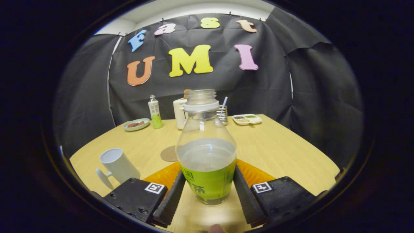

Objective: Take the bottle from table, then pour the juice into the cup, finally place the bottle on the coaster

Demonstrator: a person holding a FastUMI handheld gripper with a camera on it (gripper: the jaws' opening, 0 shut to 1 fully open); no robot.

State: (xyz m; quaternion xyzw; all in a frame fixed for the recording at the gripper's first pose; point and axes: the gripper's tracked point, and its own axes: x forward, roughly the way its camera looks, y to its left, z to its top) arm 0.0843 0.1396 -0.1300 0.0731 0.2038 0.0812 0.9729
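Note:
A clear bottle (207, 152) with a green label stands upright between my fingers, uncapped and about half full of pale liquid. My gripper (208, 191) is shut on the bottle, with both pads (173, 194) pressing on its labelled lower part. I cannot tell whether its base rests on the table. A white cup (118, 165) with a handle stands to the left of the fingers. A round brown coaster (168, 153) lies flat just beyond the bottle on its left, partly hidden by it.
An orange mat (161, 174) lies on the wooden table (278, 152) under the fingers. Along the far edge stand a plate of food (136, 124), a second green-labelled bottle (155, 113), a white appliance (179, 114), a small rack (222, 114) and a snack tray (247, 119).

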